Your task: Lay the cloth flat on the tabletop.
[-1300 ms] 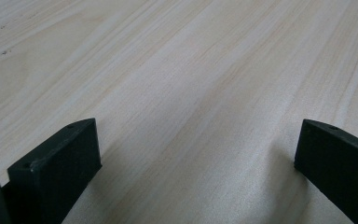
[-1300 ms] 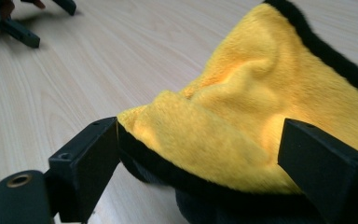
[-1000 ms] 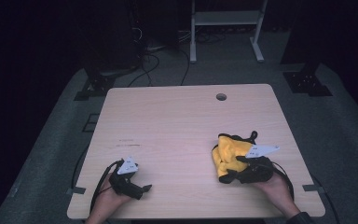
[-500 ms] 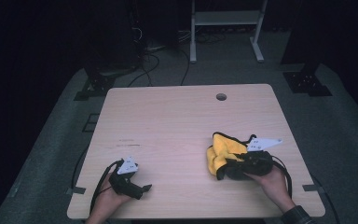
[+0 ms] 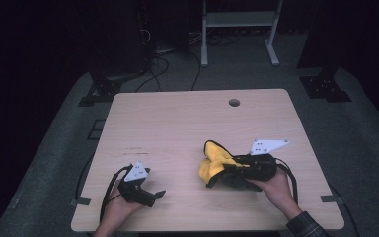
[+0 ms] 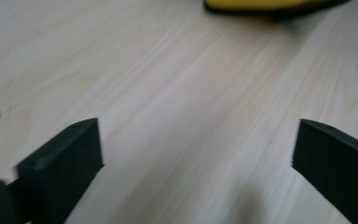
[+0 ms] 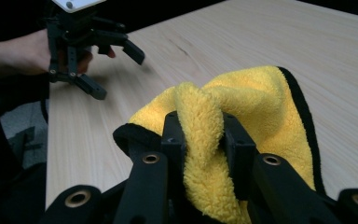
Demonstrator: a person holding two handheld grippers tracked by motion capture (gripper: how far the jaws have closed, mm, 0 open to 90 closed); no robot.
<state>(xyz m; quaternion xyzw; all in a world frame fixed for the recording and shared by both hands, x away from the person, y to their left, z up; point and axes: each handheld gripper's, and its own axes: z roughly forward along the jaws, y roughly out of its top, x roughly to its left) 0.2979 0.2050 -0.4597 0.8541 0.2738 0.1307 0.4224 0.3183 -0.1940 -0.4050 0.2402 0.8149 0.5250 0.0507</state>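
Yellow fleece cloth (image 5: pixel 216 163) with black edging, at roughly 4 o'clock on the bench (image 5: pixel 177 123), bunched in a loose heap. Soft, light, floppy by the look of it; likely to sag and drape when raised, no risk of breakage. Best taken by a pinched fold or along the hemmed edge. Right tool (image 7: pixel 204 140) just been closing, now clenched on a thick fold of pile. Left tool (image 5: pixel 150 193) at 7 o'clock, released, jaws wide over bare wood.
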